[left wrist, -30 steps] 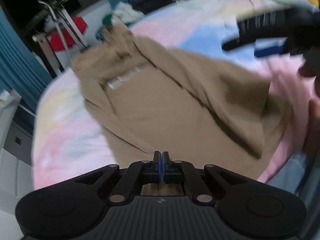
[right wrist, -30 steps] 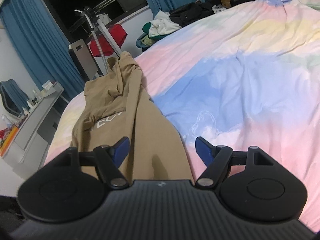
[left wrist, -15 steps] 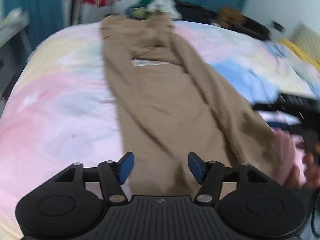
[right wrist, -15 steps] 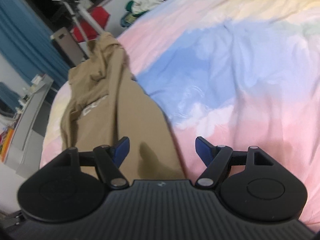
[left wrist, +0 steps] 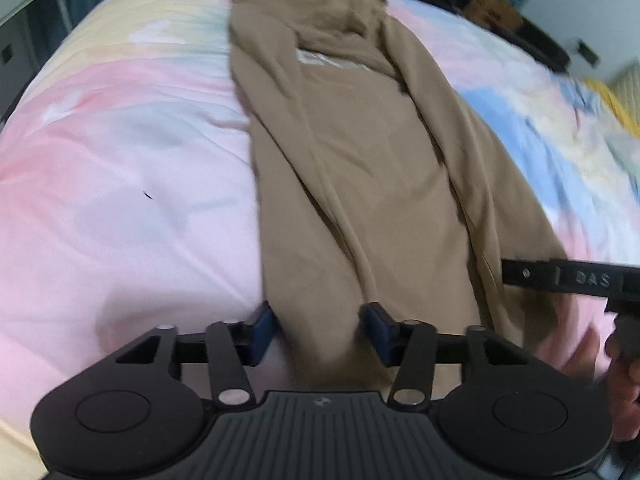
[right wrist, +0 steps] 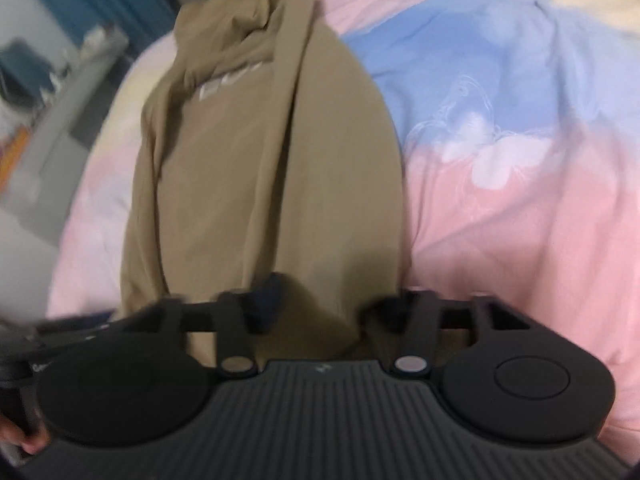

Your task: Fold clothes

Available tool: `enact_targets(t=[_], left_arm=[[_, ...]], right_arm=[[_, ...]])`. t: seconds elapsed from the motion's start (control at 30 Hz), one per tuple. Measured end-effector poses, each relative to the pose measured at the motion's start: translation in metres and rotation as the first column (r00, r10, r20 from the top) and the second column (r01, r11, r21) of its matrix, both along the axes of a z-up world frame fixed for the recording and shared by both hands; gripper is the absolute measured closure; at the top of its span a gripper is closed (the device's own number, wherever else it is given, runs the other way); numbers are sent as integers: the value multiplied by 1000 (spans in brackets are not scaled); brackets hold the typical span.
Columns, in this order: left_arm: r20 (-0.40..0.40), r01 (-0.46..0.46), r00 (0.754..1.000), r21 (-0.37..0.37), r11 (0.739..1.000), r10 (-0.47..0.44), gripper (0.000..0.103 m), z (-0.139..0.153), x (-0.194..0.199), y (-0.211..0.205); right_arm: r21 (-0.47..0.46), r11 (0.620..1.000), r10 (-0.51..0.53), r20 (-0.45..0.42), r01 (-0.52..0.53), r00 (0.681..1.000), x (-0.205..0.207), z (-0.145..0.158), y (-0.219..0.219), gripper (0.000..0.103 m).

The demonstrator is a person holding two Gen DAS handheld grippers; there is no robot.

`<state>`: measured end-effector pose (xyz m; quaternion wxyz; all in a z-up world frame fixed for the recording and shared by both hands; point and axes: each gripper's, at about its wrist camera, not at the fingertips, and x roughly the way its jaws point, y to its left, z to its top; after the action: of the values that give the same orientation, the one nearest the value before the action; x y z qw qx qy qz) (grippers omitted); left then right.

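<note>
A tan hoodie [left wrist: 360, 168] lies lengthwise on the bed, both sides folded in over the middle, white lettering near its far end. It also shows in the right wrist view [right wrist: 256, 168]. My left gripper [left wrist: 318, 326] is open, its blue pads either side of the hoodie's near left hem. My right gripper [right wrist: 320, 304] is open over the near right hem, blurred by motion. The right gripper also shows in the left wrist view [left wrist: 572, 278] at the hoodie's right edge.
The bed has a pastel pink, blue and yellow cover [left wrist: 120, 184]. Dark clothes and a cardboard box [left wrist: 492, 8] lie beyond the far end. A white desk [right wrist: 68, 76] stands left of the bed, with blue curtains behind.
My left gripper has opened, letting go of the hem, and now sits low at the near left hem. My right gripper has swung left and down onto the near right hem.
</note>
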<state>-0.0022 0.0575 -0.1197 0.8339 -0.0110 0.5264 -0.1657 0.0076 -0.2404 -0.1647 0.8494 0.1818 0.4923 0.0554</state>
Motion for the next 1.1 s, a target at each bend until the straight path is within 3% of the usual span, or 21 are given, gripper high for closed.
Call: enact_targets(t=[0.03,0.1,0.17,0.23,0.37,0.5,0.6,0.77,0.9,1.1], left_arm=[[-3,12,1000,8,1000,-12,67,-2,-1,-3],[-8,29,1000,19,999,-29,80,-4,-2,-8],[-4,36,999,28,999,-36,91,-2,-3,-8],[13,37,999,16,999,-37,95,7,-5,-4],[57,15,998,-74,997,-11,97,34,-5,12],[157,-33,986,-140,990,55,97,88,-10,34],[229,-65,967,-191,979,109,97,130,-14,51],[292,-80,943,-266,961,159,97,190,-29,71],[283,-81,946,-263,961,157,97,195,-61,78],[169,-66,980,-226,972,106,97,140,-130,83]], right_arm=[[-19,1000,22,-3,-22,1000,-3,1,5,74],[-65,996,62,-1,-62,998,-8,5,14,90],[-86,993,83,6,-82,997,-13,10,19,94],[-92,992,92,31,-89,995,-17,21,19,95],[-25,997,75,110,-72,991,-27,53,8,96],[86,995,36,211,-55,977,-29,98,-9,96],[156,986,19,294,-67,956,-31,136,-16,96],[175,979,20,408,-99,913,-41,184,-22,96],[175,977,34,443,-123,896,-63,188,-19,95],[176,974,64,381,-140,922,-128,136,-18,95]])
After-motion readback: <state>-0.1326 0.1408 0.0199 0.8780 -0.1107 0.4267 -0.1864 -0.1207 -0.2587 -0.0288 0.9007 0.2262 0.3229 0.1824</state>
